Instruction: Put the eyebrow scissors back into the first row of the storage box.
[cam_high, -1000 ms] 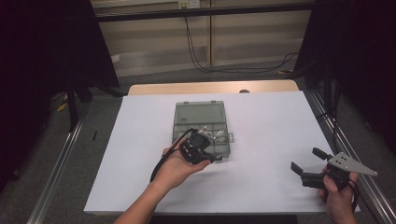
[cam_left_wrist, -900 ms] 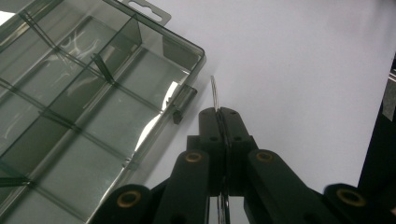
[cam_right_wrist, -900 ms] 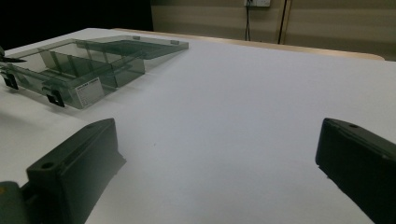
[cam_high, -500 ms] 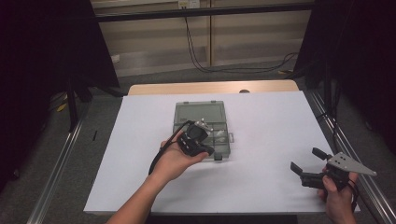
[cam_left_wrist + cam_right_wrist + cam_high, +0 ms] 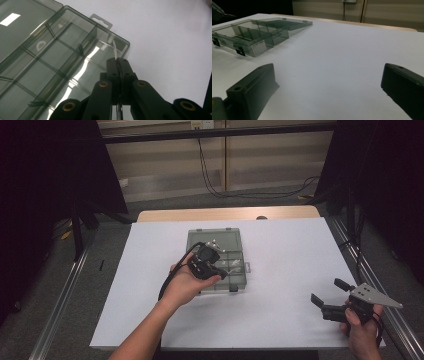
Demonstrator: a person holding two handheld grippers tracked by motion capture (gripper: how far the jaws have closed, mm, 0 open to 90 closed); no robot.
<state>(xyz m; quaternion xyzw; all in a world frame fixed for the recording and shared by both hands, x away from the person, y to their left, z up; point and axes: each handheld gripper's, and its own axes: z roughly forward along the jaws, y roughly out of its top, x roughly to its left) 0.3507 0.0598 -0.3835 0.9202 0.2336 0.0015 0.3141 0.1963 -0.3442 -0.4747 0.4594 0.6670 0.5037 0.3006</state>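
**Thin wire pinched over the open organiser box**

A smoky grey, transparent plastic compartment box [image 5: 220, 262] lies open on the white sheet covering the table [image 5: 280, 270], its lid folded flat on the far side. Everything here is placed from that box.

The left gripper [image 5: 212, 270] hangs over the box's near half, held in the person's left hand [image 5: 187, 282]. In the left gripper view its black jaws are pressed together on a thin, pale sliver of wire or clear strip [image 5: 115, 51] that rises from between the tips; what it is exactly cannot be told. The sliver stands above the compartment at the box's hang-tab corner [image 5: 101, 20]. Some small pale items [image 5: 232, 266] lie in the box just beside the gripper, too small to identify.

The right gripper [image 5: 331, 296] sits well away from the box, toward the table's near right corner, jaws spread wide with nothing between them, held low over the sheet.

The risks, as I judge them: the sliver is held by very little surface, so any twist of the hand could let it slip or bend. Released from this height, it could bounce off a divider into a neighbouring compartment or onto the sheet. The box is light and unbraced, so a jaw catching a wall could shift it.
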